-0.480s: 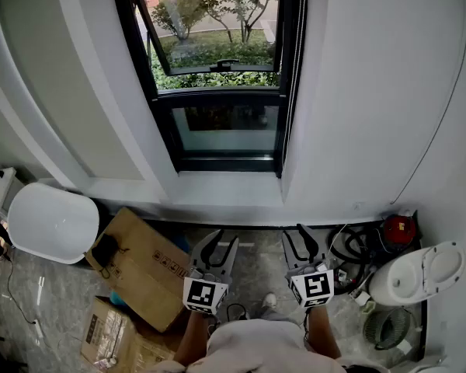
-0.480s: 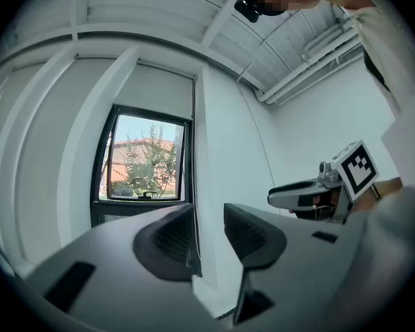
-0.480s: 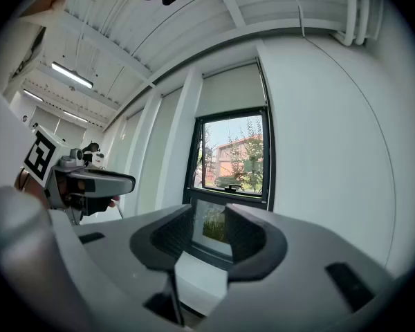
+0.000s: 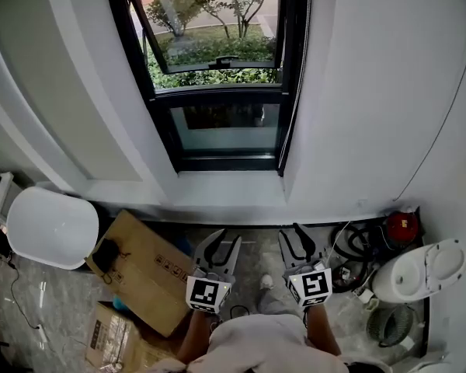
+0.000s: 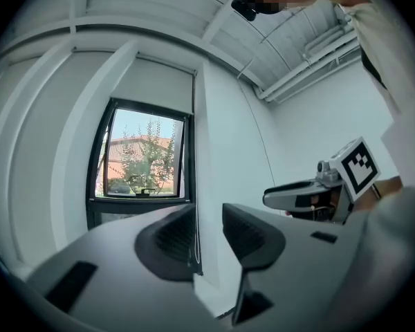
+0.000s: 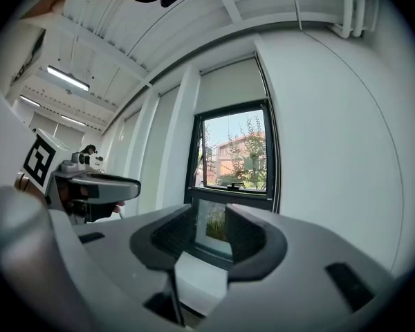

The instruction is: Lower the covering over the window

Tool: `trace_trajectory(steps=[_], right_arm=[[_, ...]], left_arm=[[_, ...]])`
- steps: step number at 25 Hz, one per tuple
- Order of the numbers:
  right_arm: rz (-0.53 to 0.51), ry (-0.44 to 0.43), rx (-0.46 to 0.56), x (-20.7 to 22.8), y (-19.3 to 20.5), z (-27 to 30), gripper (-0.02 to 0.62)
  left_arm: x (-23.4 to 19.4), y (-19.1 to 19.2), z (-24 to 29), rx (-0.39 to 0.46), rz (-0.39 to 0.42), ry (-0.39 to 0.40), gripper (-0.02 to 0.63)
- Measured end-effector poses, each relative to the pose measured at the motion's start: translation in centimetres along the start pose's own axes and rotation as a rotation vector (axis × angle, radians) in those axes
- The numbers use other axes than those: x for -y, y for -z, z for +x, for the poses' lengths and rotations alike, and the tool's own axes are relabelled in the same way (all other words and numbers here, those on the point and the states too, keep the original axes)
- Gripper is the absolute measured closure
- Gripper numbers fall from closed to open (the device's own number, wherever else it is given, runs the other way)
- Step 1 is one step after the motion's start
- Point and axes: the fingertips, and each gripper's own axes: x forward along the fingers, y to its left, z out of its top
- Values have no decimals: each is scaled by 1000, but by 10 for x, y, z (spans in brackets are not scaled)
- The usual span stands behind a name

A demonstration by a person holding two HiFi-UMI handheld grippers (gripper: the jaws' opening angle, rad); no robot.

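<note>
So both tongs are just held out level facing the window (image 4: pixel 217 68), well short of it. The left tongs (image 4: pixel 227 238) are spread open with nothing in them, and it's the same deal with the right tongs (image 4: pixel 291 230) (each gripper view shows only wall and window through the gap). The roller blind (image 5: pixel 155 81) is rolled up high and the glass is uncovered, the upper pane tilted open. Its thin pull cord (image 4: pixel 296 68) hangs along the window's right edge. A cardboard box (image 4: pixel 144 266) lies on the floor, down to the left.
</note>
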Motion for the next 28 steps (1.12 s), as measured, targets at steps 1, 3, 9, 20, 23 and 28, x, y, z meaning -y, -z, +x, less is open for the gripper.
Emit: trace_trajectory(steps=[1,3,9,20,23,28], right_arm=[[-3,-4,2,3,0,7,463],[-8,-12,2,10,1,22,463],[-15,-23,-2,41,1,70,463],[-11,-40,-13,105,3,143,463],[-9,-50,-12,120,6,158,463],[2,-77,-11,135,10,178,463]], left_arm=[[-4,2,6,-4,3,-1,479],[-12,5,19,-12,7,-6,480],[-37,7,68,-6,10,-27,483],[-60,11,161,-16,16,-43,488],[-64,13,181,-14,29,-50,489],[-71,19,202,-45,36,-68,491]])
